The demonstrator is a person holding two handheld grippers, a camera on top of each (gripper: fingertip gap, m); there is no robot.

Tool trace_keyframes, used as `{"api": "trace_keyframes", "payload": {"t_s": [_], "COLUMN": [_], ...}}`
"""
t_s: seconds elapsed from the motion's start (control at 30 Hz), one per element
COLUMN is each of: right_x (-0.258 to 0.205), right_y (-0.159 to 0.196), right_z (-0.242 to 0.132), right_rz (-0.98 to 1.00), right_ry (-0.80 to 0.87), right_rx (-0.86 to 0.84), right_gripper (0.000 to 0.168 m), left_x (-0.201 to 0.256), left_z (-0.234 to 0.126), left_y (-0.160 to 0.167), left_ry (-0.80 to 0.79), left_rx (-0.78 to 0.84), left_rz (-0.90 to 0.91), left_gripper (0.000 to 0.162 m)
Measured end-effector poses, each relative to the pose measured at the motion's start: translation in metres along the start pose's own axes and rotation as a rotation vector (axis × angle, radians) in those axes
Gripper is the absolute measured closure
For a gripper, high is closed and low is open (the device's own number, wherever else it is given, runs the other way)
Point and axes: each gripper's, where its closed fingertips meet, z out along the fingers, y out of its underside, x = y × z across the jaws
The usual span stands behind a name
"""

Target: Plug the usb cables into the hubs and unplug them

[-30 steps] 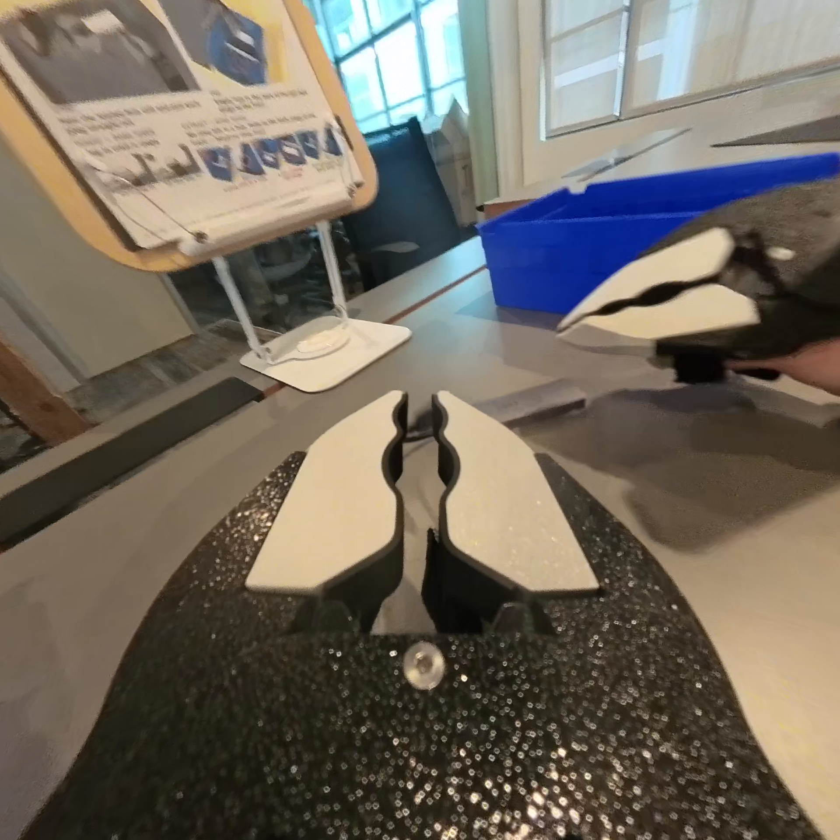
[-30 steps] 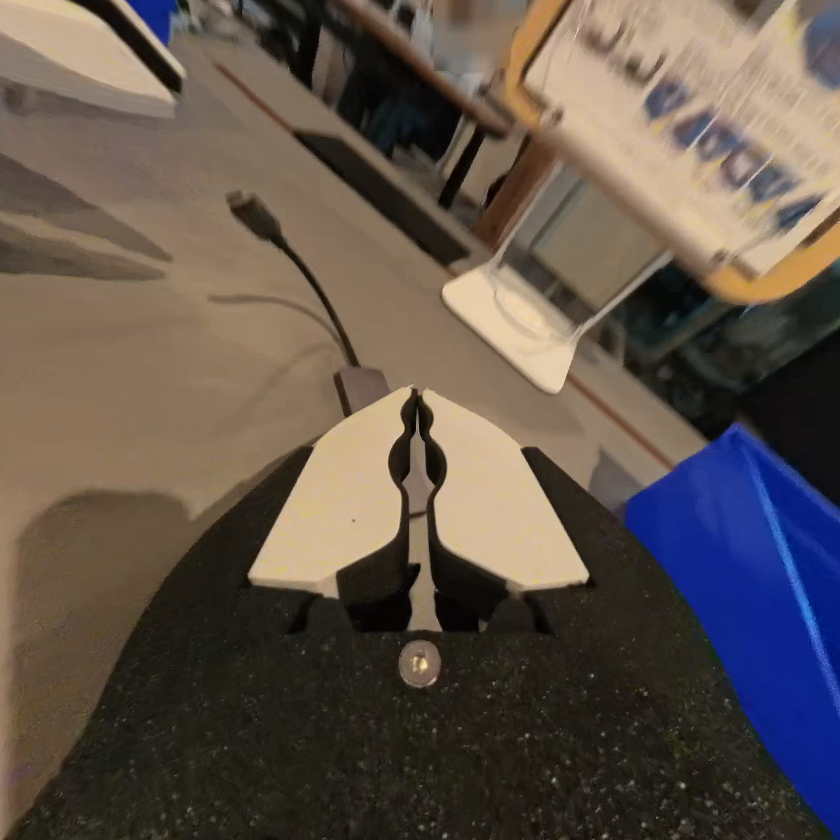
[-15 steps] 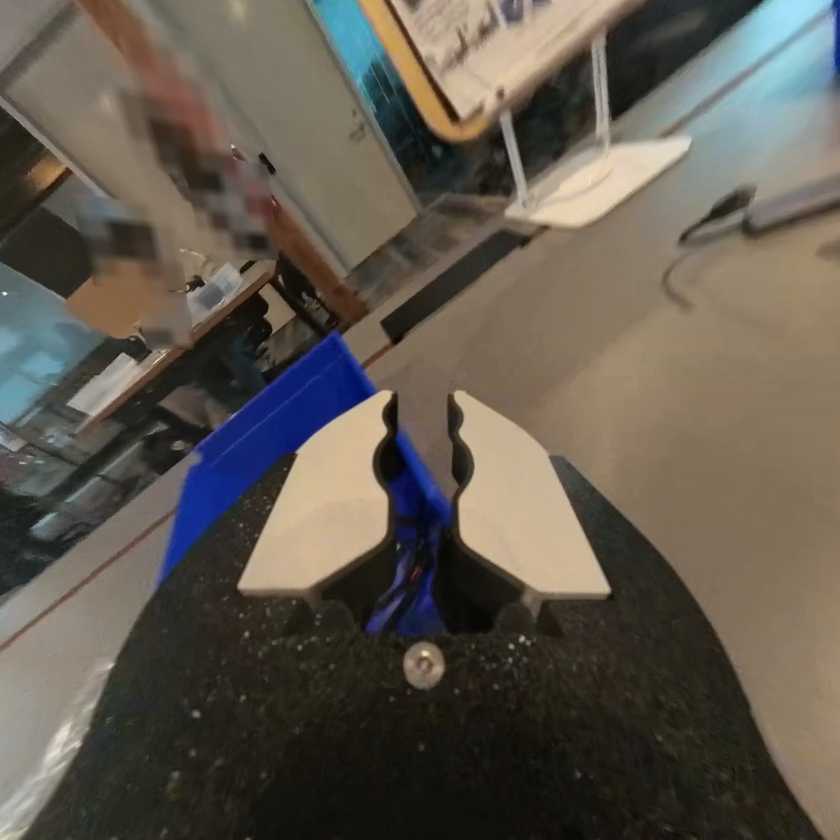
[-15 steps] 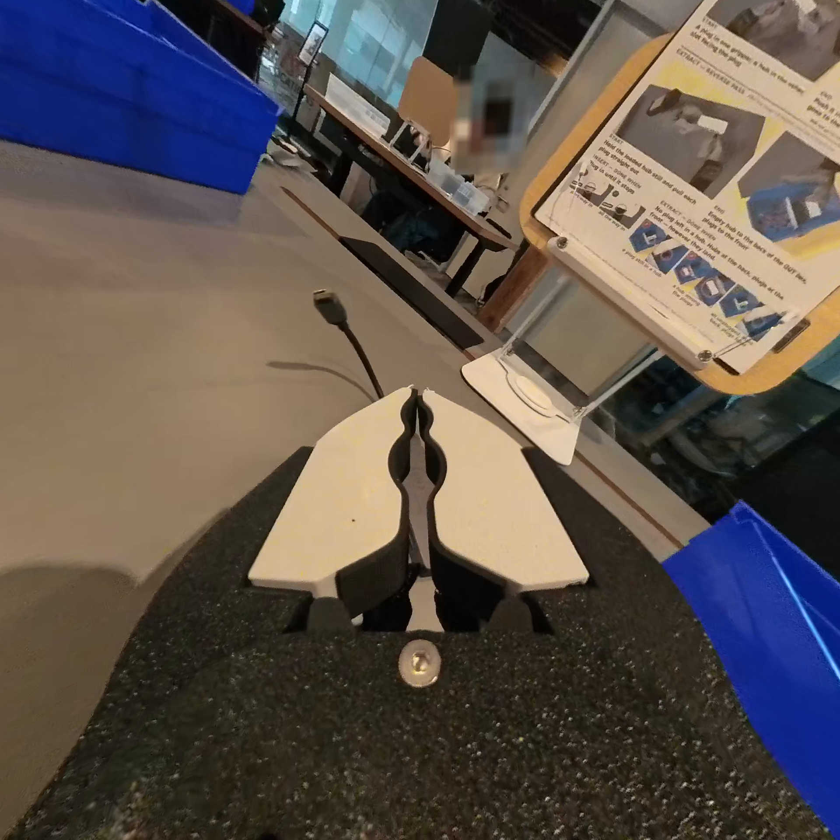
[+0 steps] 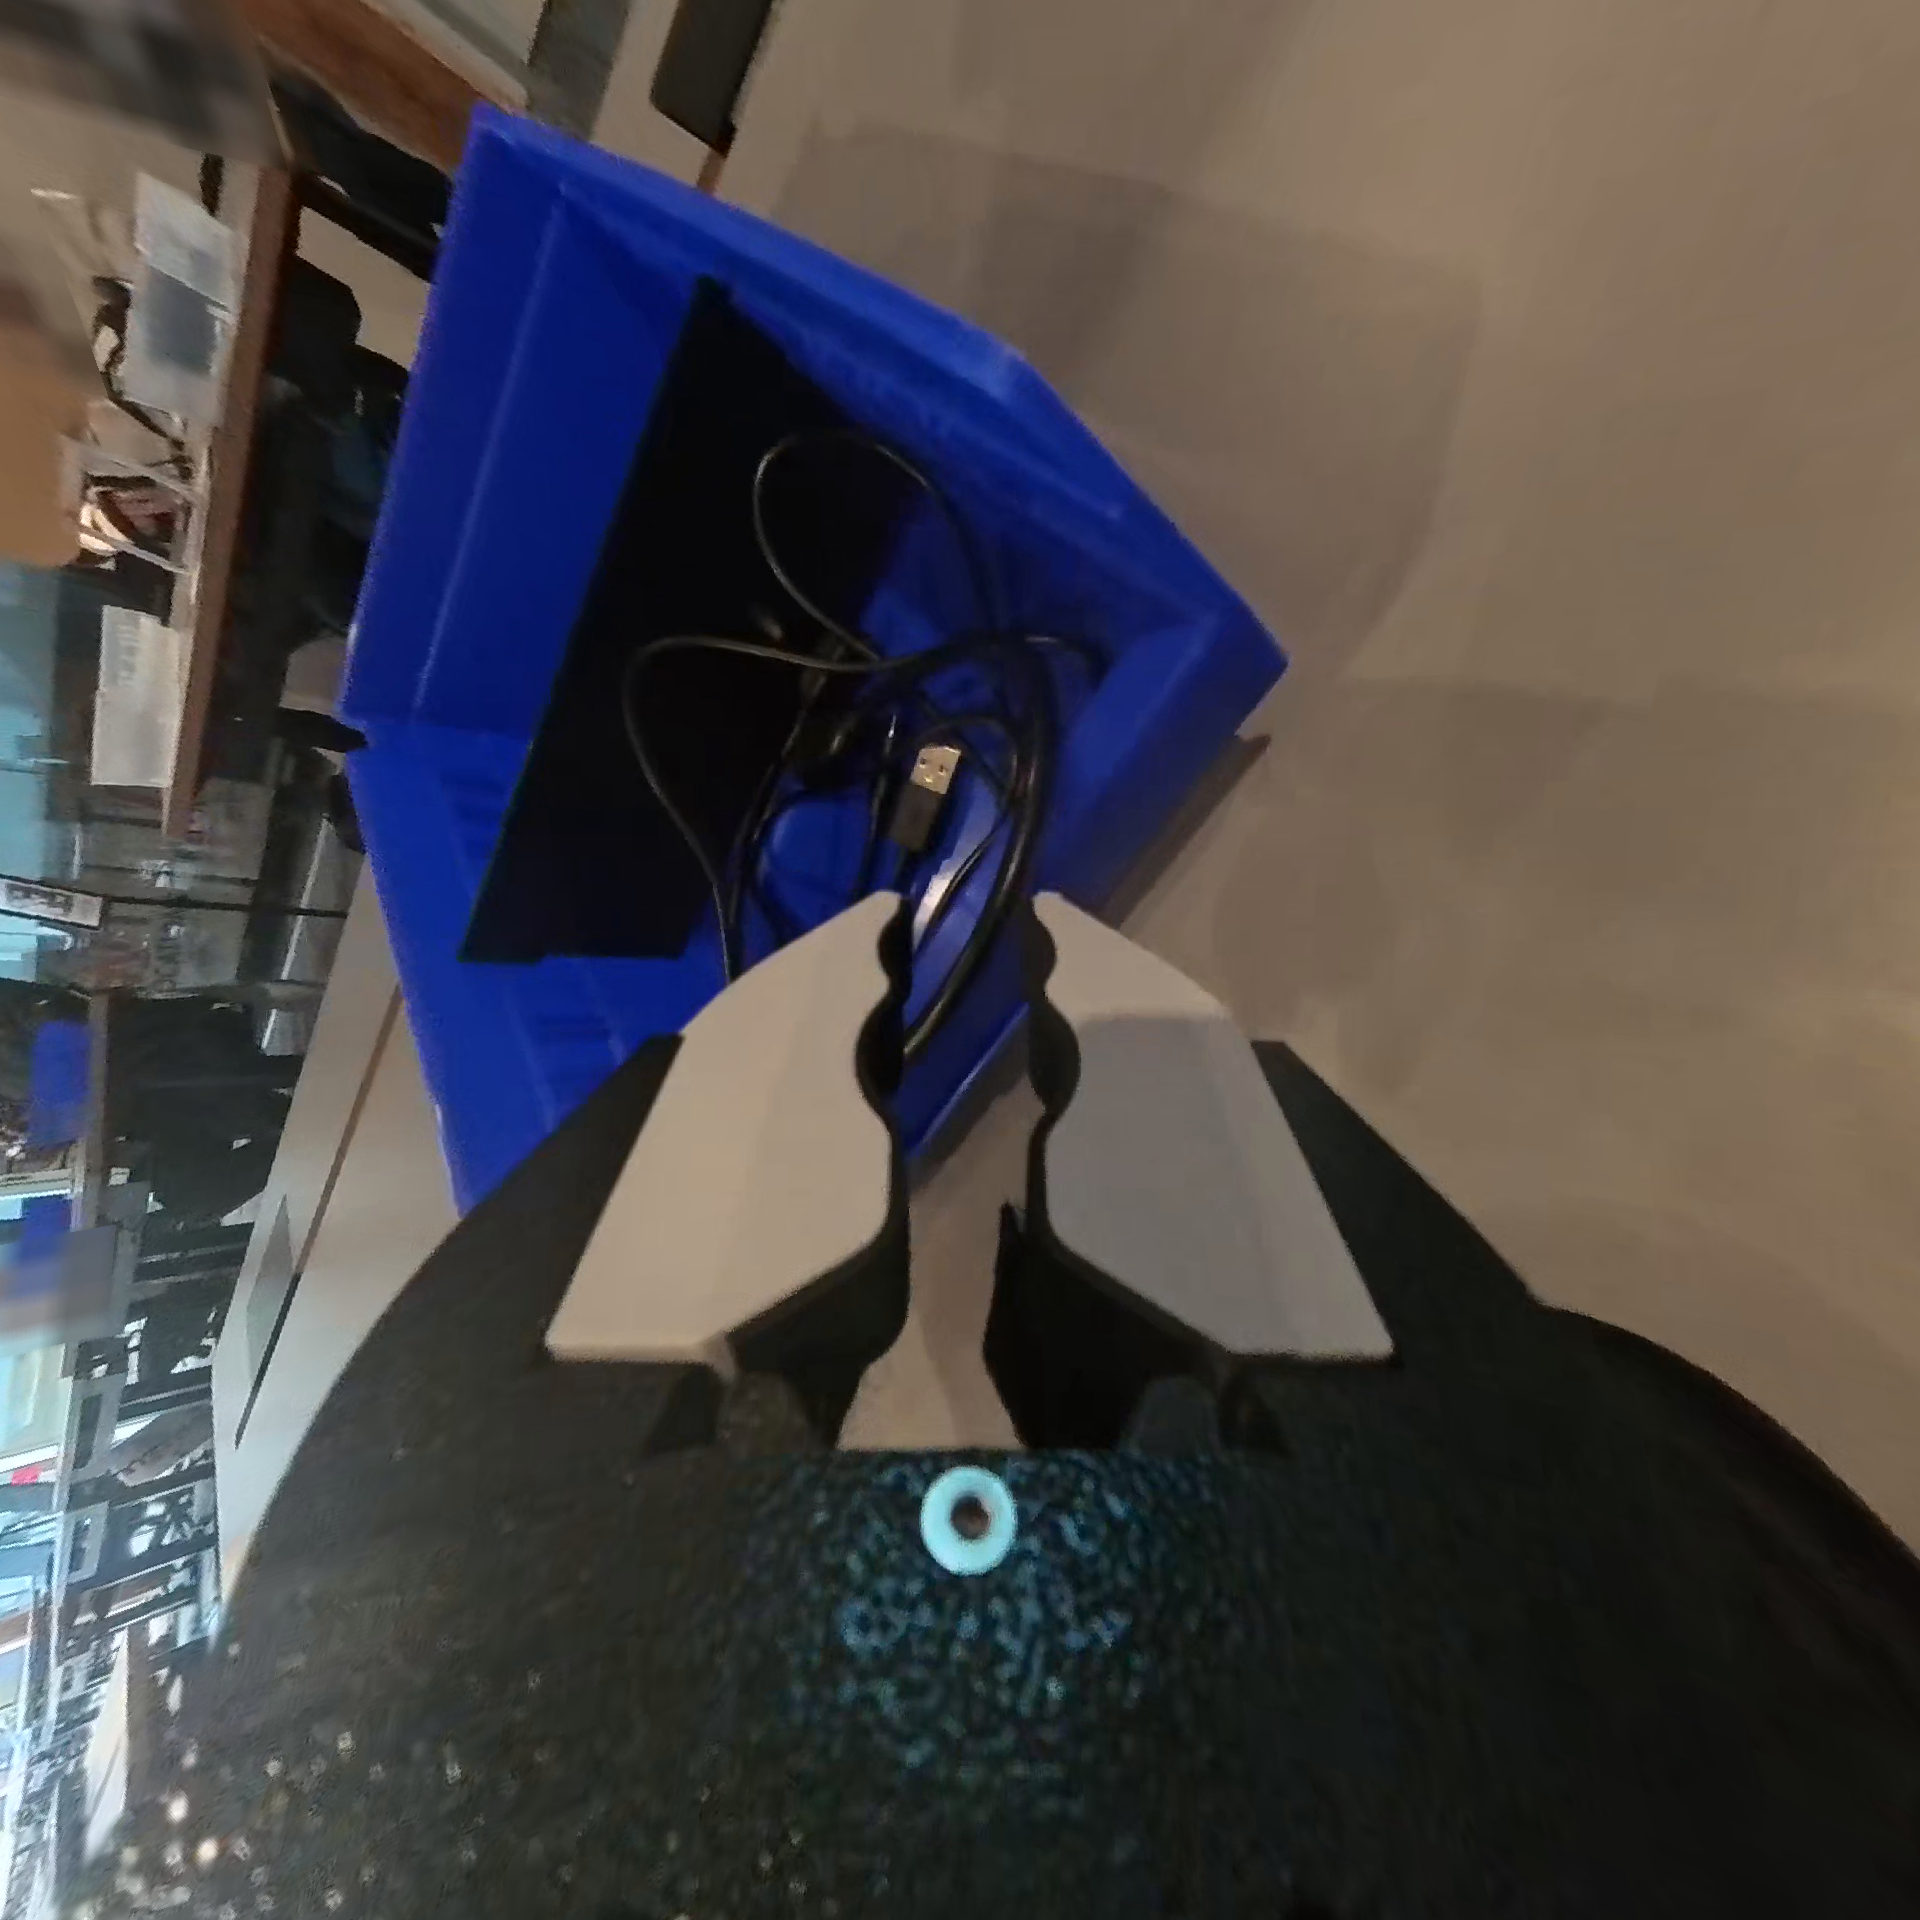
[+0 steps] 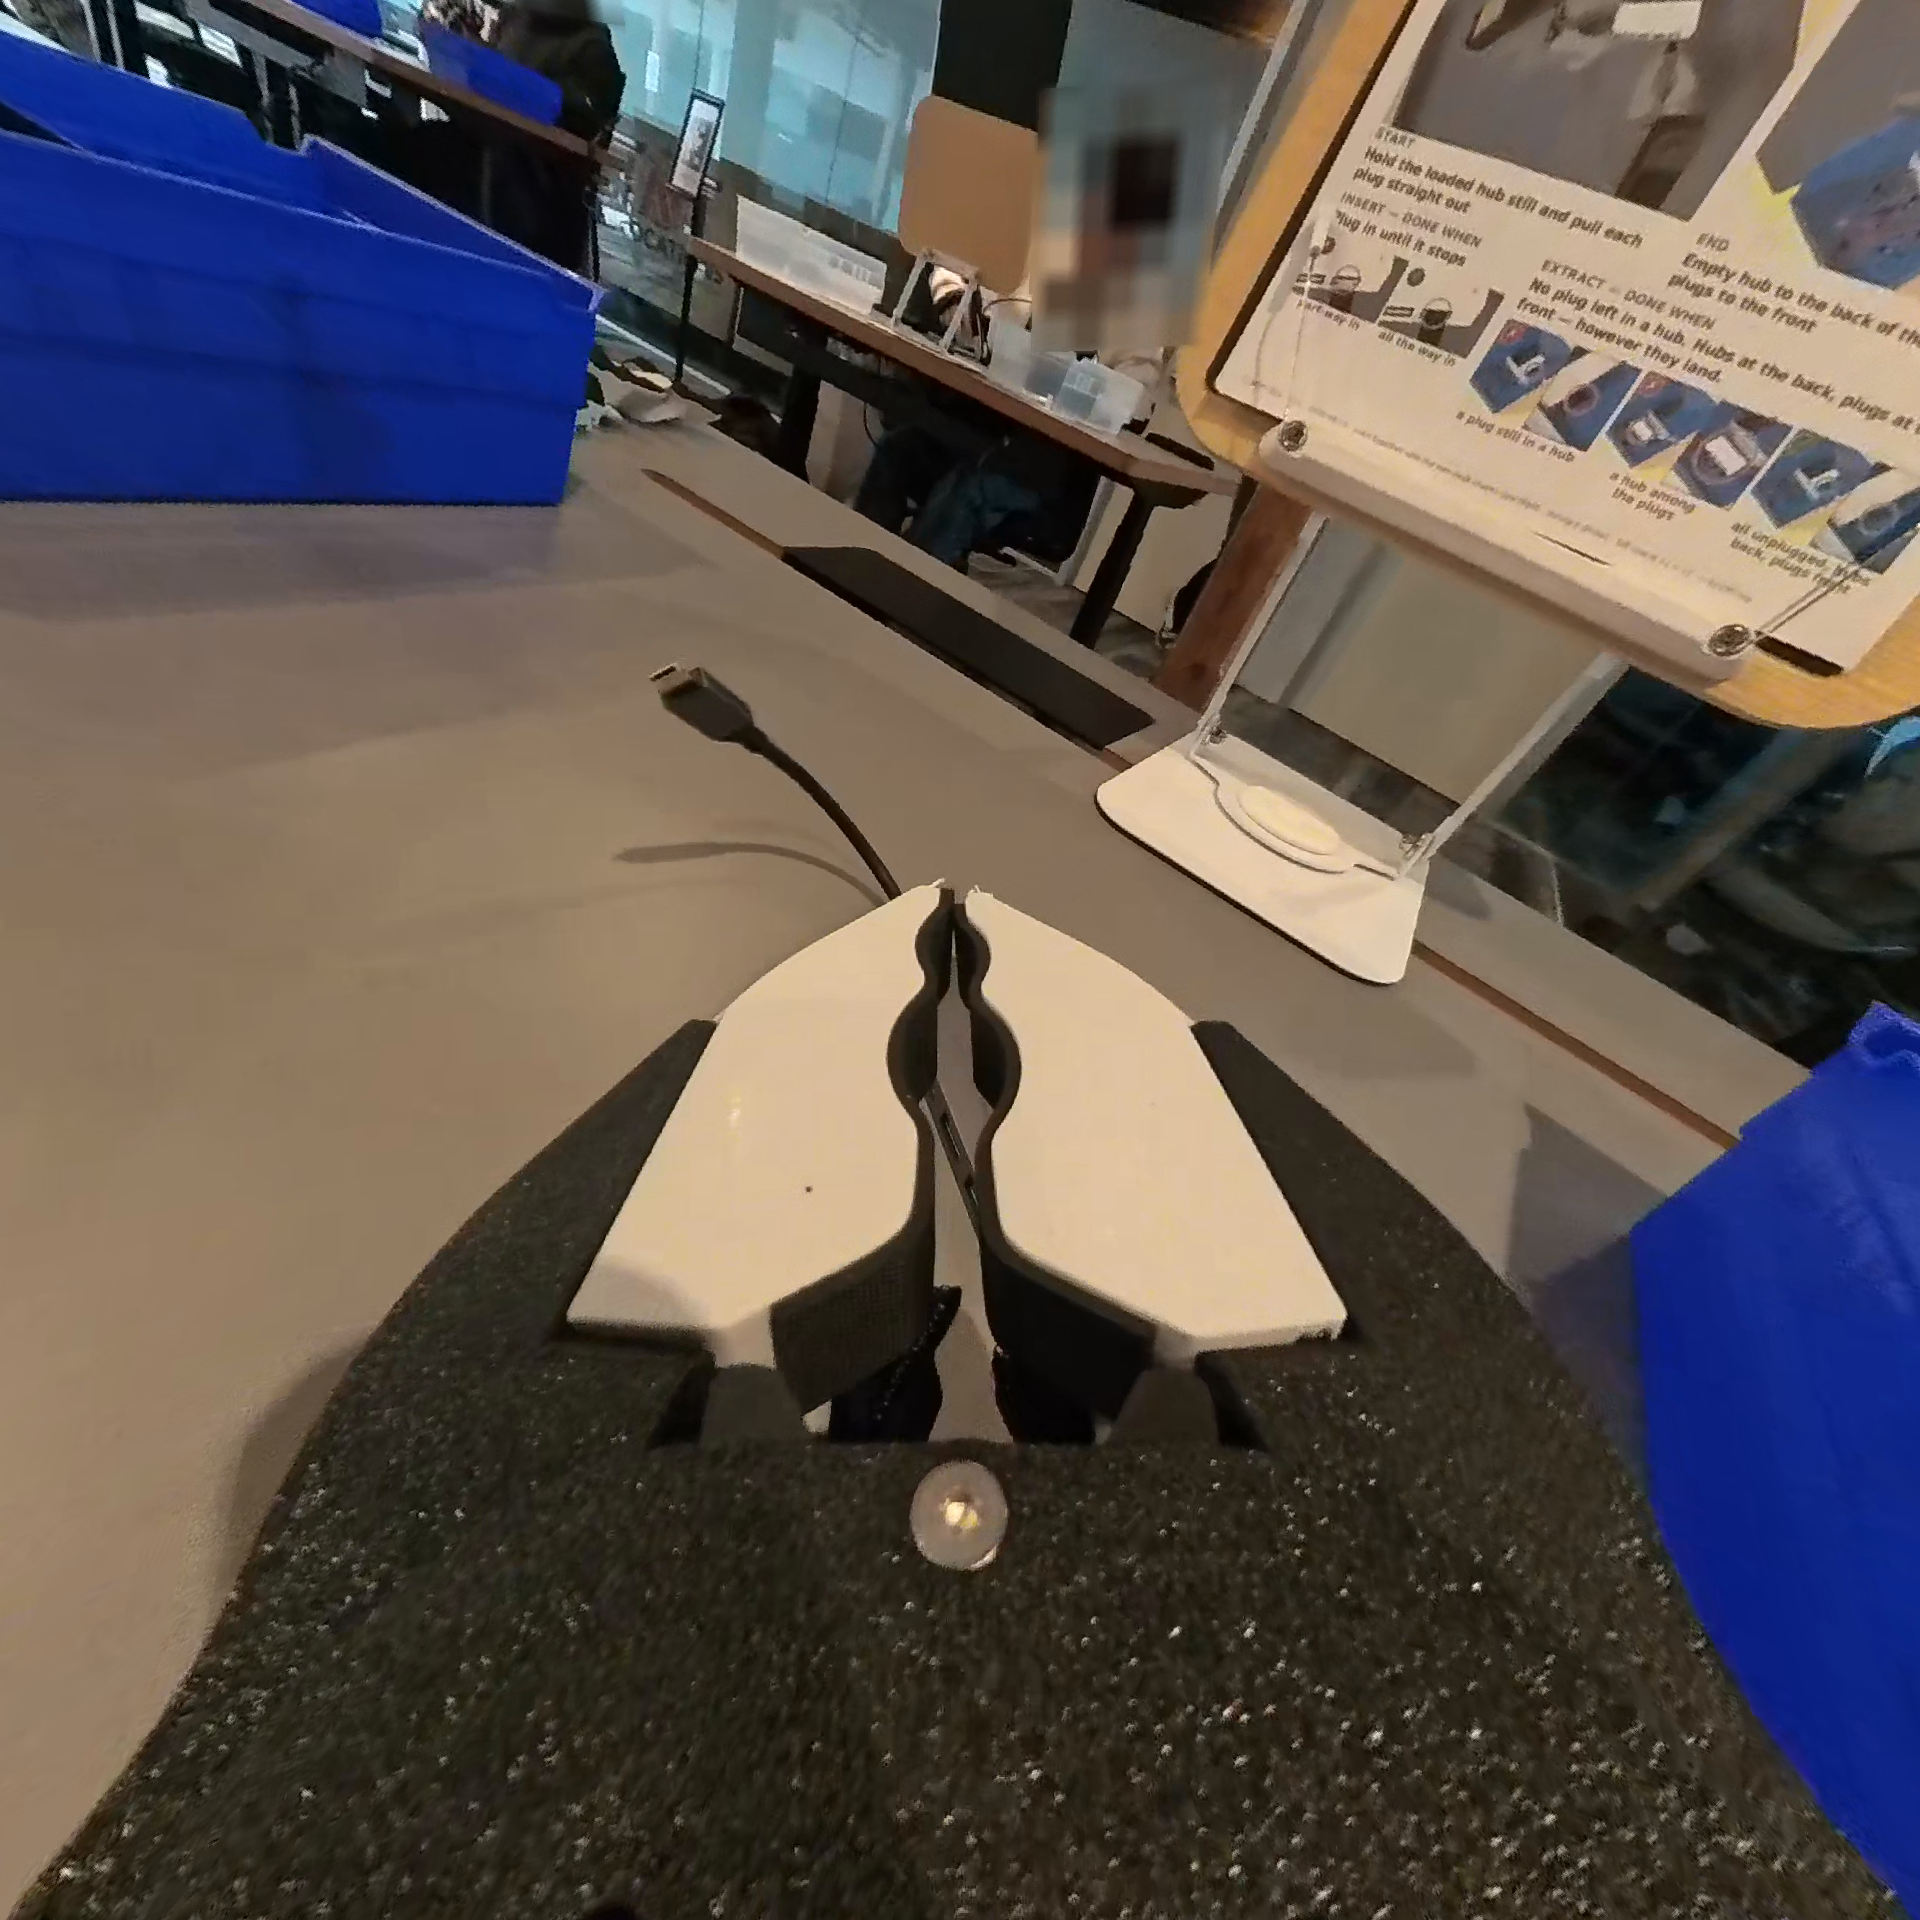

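In the left wrist view my left gripper (image 5: 962,914) is open and empty, tilted over a blue bin (image 5: 1132,540). Tangled black USB cables (image 5: 831,665) lie in the bin, with one USB-A plug (image 5: 928,790) just beyond the fingertips. In the right wrist view my right gripper (image 6: 956,894) is shut on a slim grey hub (image 6: 961,1132), held edge-on between the fingers above the grey table. The hub's short black cable (image 6: 821,800) sticks out ahead and ends in a small plug (image 6: 701,701) in the air.
The grey table (image 6: 312,831) runs ahead of the right gripper. Blue bins (image 6: 260,364) stand at the far left and another blue bin (image 6: 1787,1351) is close on the right. An instruction board (image 6: 1558,312) on a white stand (image 6: 1268,852) is at the right rear. A black strip (image 6: 966,644) lies in the table.
My left gripper swung left from the table to over the blue bin and its jaws opened wider. My right gripper stayed shut on the hub and levelled, the cable plug now farther ahead.
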Motion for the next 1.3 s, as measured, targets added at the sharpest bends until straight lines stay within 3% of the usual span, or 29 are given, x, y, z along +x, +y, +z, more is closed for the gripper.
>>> {"api": "trace_keyframes", "payload": {"t_s": [0.4, 0.63, 0.8, 0.9, 1.1, 1.2, 1.3], "right_x": [-0.007, -0.007, -0.008, -0.008, -0.007, -0.007, -0.006], "right_y": [-0.001, -0.002, -0.003, -0.004, -0.006, -0.007, -0.009], "right_z": [0.002, 0.002, 0.002, 0.002, 0.001, 0.000, -0.001], "right_rz": [-0.024, -0.011, -0.012, -0.013, -0.019, -0.027, -0.038], "right_ry": [-0.026, -0.030, -0.036, -0.034, -0.030, -0.026, -0.019], "right_rx": [-0.006, 0.001, 0.005, 0.010, 0.022, 0.027, 0.032], "right_gripper": [0.168, 0.168, 0.168, 0.168, 0.168, 0.168, 0.168], "left_x": [-0.004, -0.055, -0.087, -0.086, -0.068, -0.052, -0.018], "left_z": [0.007, -0.033, -0.081, -0.103, -0.133, -0.130, -0.112], "left_y": [0.009, -0.027, -0.066, -0.098, -0.162, -0.187, -0.213], "left_ry": [0.031, -0.207, -0.373, -0.292, 0.091, 0.222, 0.310], "left_rx": [-0.050, 0.182, 0.443, 0.645, 1.052, 1.115, 1.062], "left_rz": [0.030, -0.105, -0.240, -0.371, -0.633, -0.663, -0.583], "left_gripper": [0.155, 0.157, 0.157, 0.157, 0.157, 0.157, 0.158]}}
